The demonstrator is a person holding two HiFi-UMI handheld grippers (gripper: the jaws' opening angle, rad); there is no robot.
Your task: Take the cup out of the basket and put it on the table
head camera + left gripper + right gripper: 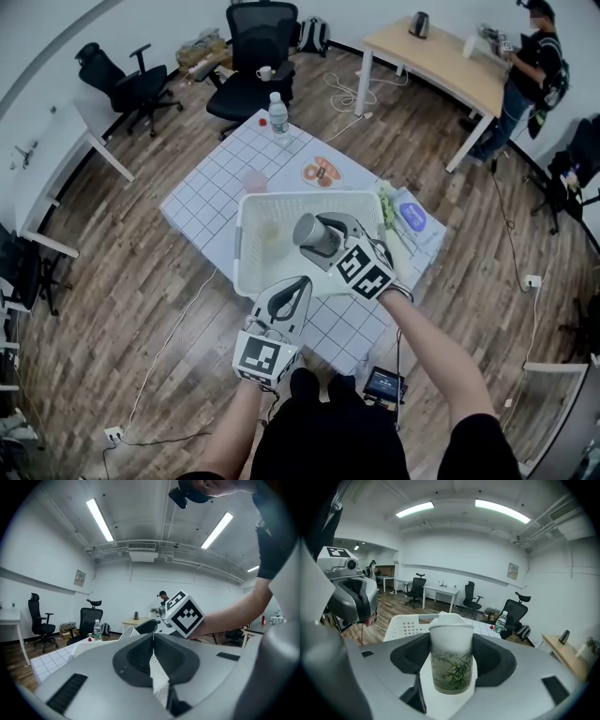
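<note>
The table [206,197] wears a white gridded cloth: water bottle [278,115] upright at the far edge, a plate [307,174] mid-table, the white basket [243,253] nearer, a blue booklet [412,217] just beside it.

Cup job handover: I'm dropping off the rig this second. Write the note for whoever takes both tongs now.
Left tongs: shut on the near wall of the basket, steadying it.
Right tongs: shut on the bamboo-print cup.
The cup hangs over the basket's inside, apparently off its floor. The basket sits on the gridded table.
Done: cup gripped and lifted.
Left: carry it past the rim, set it on bare table, probably the far-left part, then open the right tongs.
</note>
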